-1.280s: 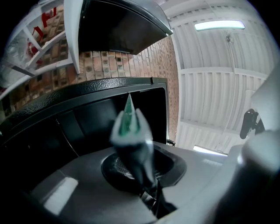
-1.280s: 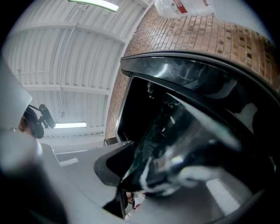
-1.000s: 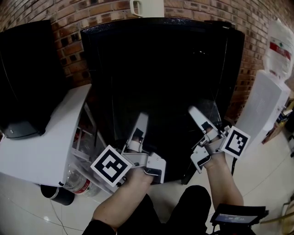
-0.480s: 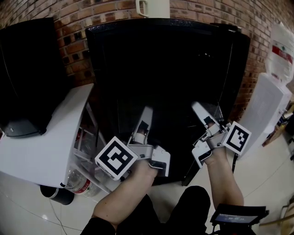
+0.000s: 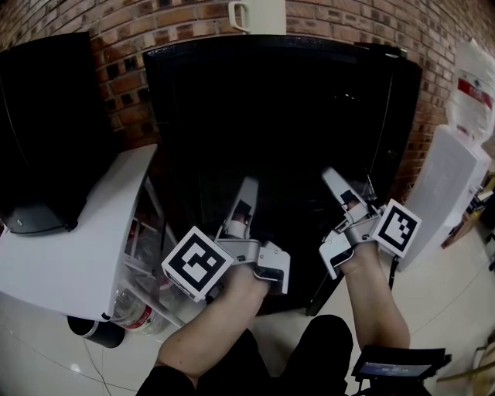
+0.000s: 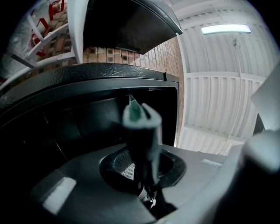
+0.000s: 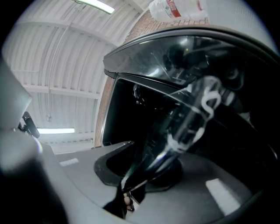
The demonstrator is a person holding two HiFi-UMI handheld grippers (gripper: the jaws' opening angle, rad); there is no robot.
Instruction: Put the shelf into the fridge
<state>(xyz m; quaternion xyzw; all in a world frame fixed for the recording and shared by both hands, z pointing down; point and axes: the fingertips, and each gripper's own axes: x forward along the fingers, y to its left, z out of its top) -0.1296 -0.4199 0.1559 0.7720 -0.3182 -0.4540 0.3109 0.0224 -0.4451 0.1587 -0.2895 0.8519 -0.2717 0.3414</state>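
Note:
The black fridge (image 5: 278, 116) stands open in front of me, its inside dark. My left gripper (image 5: 246, 199) reaches into the opening with its jaws shut on the thin greenish edge of the glass shelf (image 6: 132, 108). Those jaws have just been closing, with that edge between them. My right gripper (image 5: 340, 192) reaches in at the right, shut on the other side of the clear shelf (image 7: 188, 118), which has a white trim piece. In the head view the pane hardly shows against the dark interior.
The fridge door (image 5: 77, 232) hangs open at the left, its white inner racks holding water bottles (image 5: 135, 309). A white mug (image 5: 251, 11) sits on top of the fridge. A water dispenser (image 5: 448, 178) stands at the right against the brick wall (image 5: 116, 69).
Both grippers have shifted slightly up and to the right with the shelf, a little further toward the fridge opening.

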